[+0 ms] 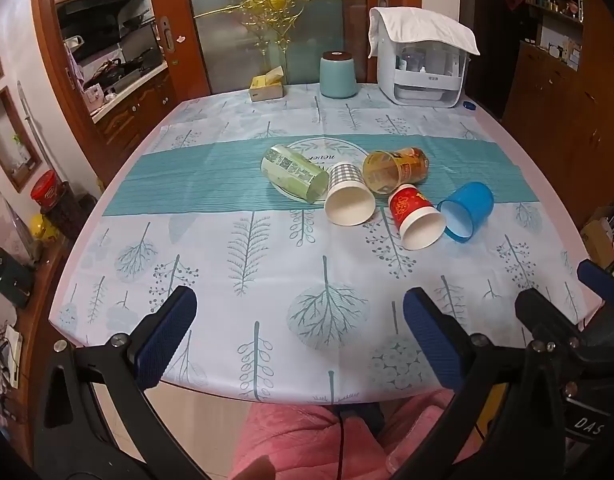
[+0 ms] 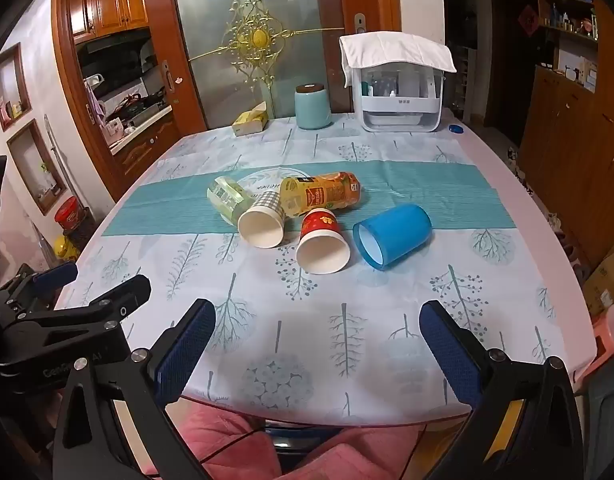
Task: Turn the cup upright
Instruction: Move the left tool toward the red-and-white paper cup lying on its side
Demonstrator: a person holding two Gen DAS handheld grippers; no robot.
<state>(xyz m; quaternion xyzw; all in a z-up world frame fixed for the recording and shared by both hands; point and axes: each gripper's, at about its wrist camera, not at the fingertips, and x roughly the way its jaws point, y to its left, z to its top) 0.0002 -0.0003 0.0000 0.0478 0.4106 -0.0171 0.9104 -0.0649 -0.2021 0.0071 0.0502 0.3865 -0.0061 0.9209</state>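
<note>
Several cups lie on their sides mid-table, mouths toward me: a green cup (image 1: 295, 174) (image 2: 227, 198), a checked paper cup (image 1: 349, 198) (image 2: 263, 222), a yellow clear cup (image 1: 395, 170) (image 2: 321, 194), a red paper cup (image 1: 417, 216) (image 2: 322, 240) and a blue plastic cup (image 1: 465, 212) (image 2: 391, 234). My left gripper (image 1: 299, 338) is open and empty above the table's near edge. My right gripper (image 2: 319, 354) is open and empty there too, to the right of the left one (image 2: 67, 304).
A white plate (image 1: 327, 148) lies under the green cup. At the far edge stand a tissue box (image 1: 267, 86), a teal canister (image 1: 338, 76) and a white appliance (image 1: 421, 68) under a cloth. Wooden cabinets stand on both sides.
</note>
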